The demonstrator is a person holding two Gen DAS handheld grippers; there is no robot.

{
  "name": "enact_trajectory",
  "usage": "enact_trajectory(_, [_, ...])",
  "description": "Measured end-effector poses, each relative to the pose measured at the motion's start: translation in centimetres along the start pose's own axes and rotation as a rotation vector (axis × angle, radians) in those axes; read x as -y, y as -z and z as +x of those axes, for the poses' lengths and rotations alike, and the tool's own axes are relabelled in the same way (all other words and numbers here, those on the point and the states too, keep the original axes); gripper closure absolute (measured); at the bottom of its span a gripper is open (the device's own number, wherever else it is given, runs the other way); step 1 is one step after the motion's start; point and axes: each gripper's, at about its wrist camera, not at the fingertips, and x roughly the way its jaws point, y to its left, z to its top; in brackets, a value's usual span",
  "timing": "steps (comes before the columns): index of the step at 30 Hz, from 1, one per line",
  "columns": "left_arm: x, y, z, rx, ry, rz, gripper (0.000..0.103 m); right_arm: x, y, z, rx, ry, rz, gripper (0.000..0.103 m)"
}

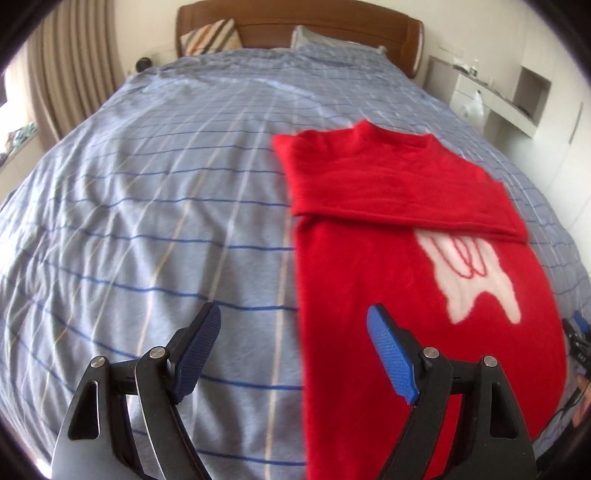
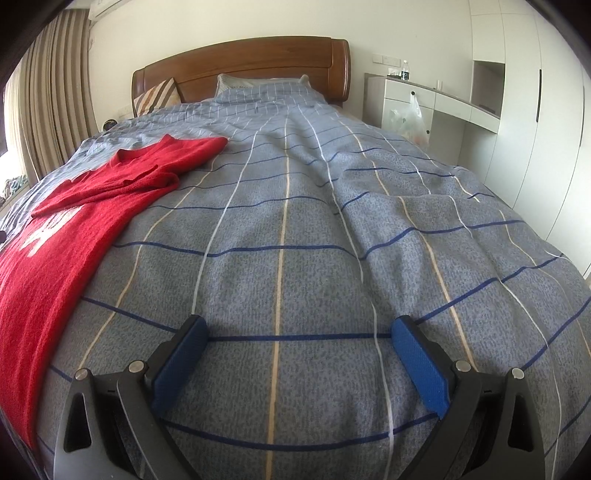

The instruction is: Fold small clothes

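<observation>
A red sweater (image 1: 388,229) lies flat on the blue checked bed cover (image 1: 147,221). It has a white picture on its front, and a sleeve is folded across its chest. Its collar points to the wooden headboard (image 1: 295,22).

It looks soft, fuzzy and light, so I think it will bend and sag when lifted. It will not break, and it should not slip much on the rough blue pads. A good place to pinch looks like the bottom hem or the long side edge, the parts farthest from the headboard.

The left gripper (image 1: 293,347) hangs over the sweater's side edge, fingers spread wide, holding nothing. The right gripper (image 2: 299,350) is beside the sweater over bare cover, also spread wide and holding nothing.

A white plastic bag (image 2: 406,118) hangs on the drawers beside the headboard. I cannot tell what is inside.
</observation>
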Motion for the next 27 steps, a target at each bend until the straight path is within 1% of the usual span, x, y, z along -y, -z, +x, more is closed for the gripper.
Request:
enact_trajectory(2, [-2.0,1.0,-0.3,0.042,-0.061,-0.074,0.015,0.0,0.0,0.0,0.0,0.0,0.0,0.004])
enact_trajectory(4, [-3.5,1.6,-0.2,0.073,-0.096,-0.144,0.014,0.1,0.0,0.0,0.0,-0.001,0.0,0.004])
enact_trajectory(6, [-4.8,1.9,0.3,0.081,-0.116,-0.187,0.013,0.1,0.0,0.0,0.0,-0.001,0.0,0.004])
enact_trajectory(8, [-5.6,2.4,1.3,0.072,-0.137,-0.211,0.013,0.0,0.0,0.0,0.0,-0.001,0.0,0.004])
enact_trajectory(9, [-5.9,2.8,1.8,0.063,-0.14,-0.221,0.011,0.0,0.0,0.0,0.0,-0.001,0.0,0.004])
enact_trajectory(10, [-6.3,3.5,2.3,0.062,-0.132,-0.231,0.008,0.0,0.0,0.0,0.001,-0.001,0.0,0.004])
enact_trajectory(12, [-6.8,4.4,2.5,0.098,-0.096,-0.246,0.005,0.0,0.0,0.0,0.001,0.0,0.0,0.004])
enact_trajectory(15, [-7.1,4.4,2.5,0.102,-0.062,-0.248,0.001,0.0,0.0,0.0,0.002,-0.001,0.0,0.004])
enact_trajectory(27, [-6.9,4.6,2.5,0.127,-0.057,-0.234,0.001,0.0,0.1,0.1,0.002,0.0,-0.001,0.003])
